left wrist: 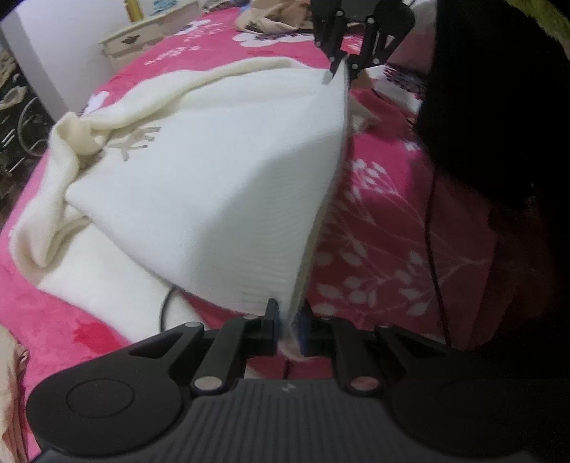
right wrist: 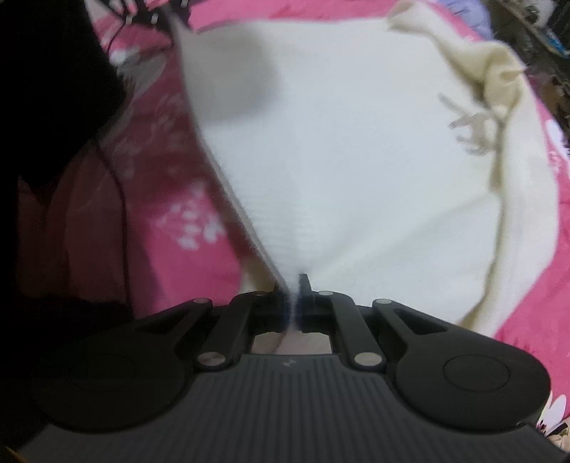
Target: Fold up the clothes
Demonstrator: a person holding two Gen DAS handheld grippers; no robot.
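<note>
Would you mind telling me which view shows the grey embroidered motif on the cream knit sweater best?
The left wrist view: the grey embroidered motif is sharper there. The right wrist view shows it motion-blurred near a crumpled sleeve.

A pink blanket (left wrist: 374, 220) with white flower and leaf prints covered the bed, and a thin black cable (left wrist: 433, 249) ran across it on the right of the left wrist view, beside a large dark shape (left wrist: 498, 107) too dim to identify. At the far edge stood a cream drawer unit (left wrist: 131, 41) with dark handles against a white wall (left wrist: 53, 46), and a beige heap of cloth (left wrist: 270, 17) lay near the top. A patterned white and purple item (left wrist: 399, 83) lay on the blanket, partly hidden.
</note>
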